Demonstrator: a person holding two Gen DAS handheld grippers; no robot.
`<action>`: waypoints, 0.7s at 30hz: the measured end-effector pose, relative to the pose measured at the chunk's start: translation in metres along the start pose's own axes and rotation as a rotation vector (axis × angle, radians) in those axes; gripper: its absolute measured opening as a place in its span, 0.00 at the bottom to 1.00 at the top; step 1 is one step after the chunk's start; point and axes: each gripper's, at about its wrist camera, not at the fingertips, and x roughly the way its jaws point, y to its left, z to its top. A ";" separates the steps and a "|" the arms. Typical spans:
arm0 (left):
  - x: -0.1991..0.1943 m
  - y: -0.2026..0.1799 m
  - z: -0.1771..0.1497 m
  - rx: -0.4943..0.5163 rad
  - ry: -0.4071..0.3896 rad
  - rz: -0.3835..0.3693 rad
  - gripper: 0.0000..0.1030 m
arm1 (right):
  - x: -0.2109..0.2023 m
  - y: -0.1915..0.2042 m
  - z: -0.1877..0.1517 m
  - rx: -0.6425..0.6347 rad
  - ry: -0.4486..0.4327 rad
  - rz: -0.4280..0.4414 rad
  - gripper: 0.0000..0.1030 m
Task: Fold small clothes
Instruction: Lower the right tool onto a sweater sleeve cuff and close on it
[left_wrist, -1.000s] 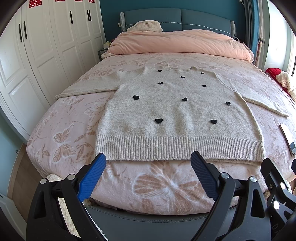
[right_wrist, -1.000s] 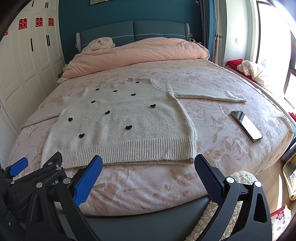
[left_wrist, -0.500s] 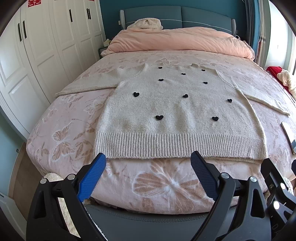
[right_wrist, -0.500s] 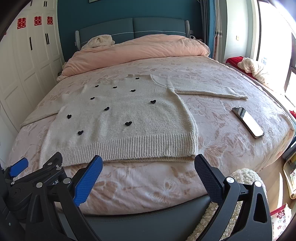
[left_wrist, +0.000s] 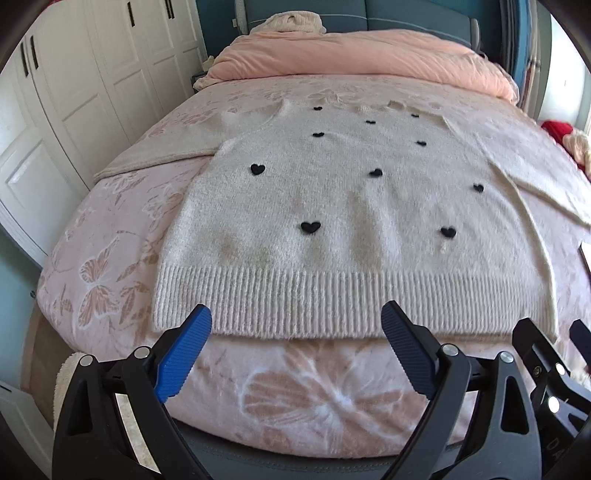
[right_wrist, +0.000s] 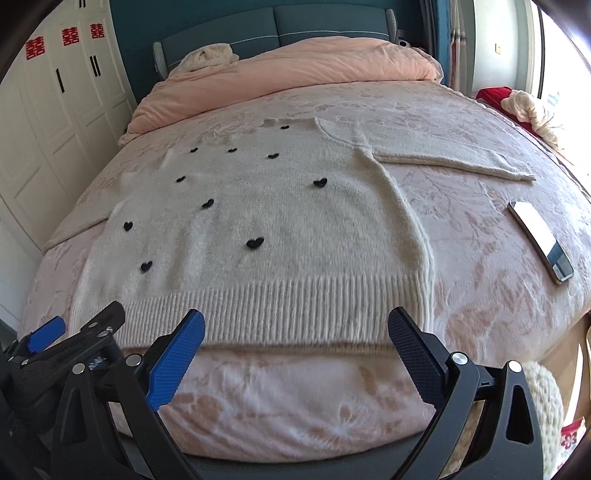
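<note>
A cream knit sweater (left_wrist: 343, 206) with small black hearts lies flat, front up, on the pink bed, sleeves spread to both sides; it also shows in the right wrist view (right_wrist: 258, 236). Its ribbed hem (left_wrist: 332, 299) runs along the bed's near edge. My left gripper (left_wrist: 295, 321) is open and empty, just short of the hem's left half. My right gripper (right_wrist: 295, 328) is open and empty, just short of the hem's right half (right_wrist: 295, 306). Each gripper shows at the other view's edge.
A phone (right_wrist: 541, 240) lies on the bedspread (right_wrist: 480, 229) right of the sweater. A pink duvet (left_wrist: 354, 55) is bunched at the headboard. White wardrobe doors (left_wrist: 74, 92) stand to the left. A fluffy rug (right_wrist: 543, 398) lies on the floor below the bed's foot.
Both grippers have moved forward toward the bed, so the sweater's hem now lies close in front of the fingertips. Both stay open.
</note>
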 end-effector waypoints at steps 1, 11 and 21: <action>0.001 0.004 0.009 -0.043 -0.003 -0.039 0.93 | 0.006 -0.016 0.017 0.023 -0.018 0.014 0.95; 0.039 0.033 0.073 -0.213 -0.022 -0.097 0.95 | 0.144 -0.300 0.172 0.653 -0.025 -0.051 0.95; 0.077 0.037 0.079 -0.204 0.048 -0.063 0.95 | 0.188 -0.396 0.193 0.882 -0.096 -0.219 0.32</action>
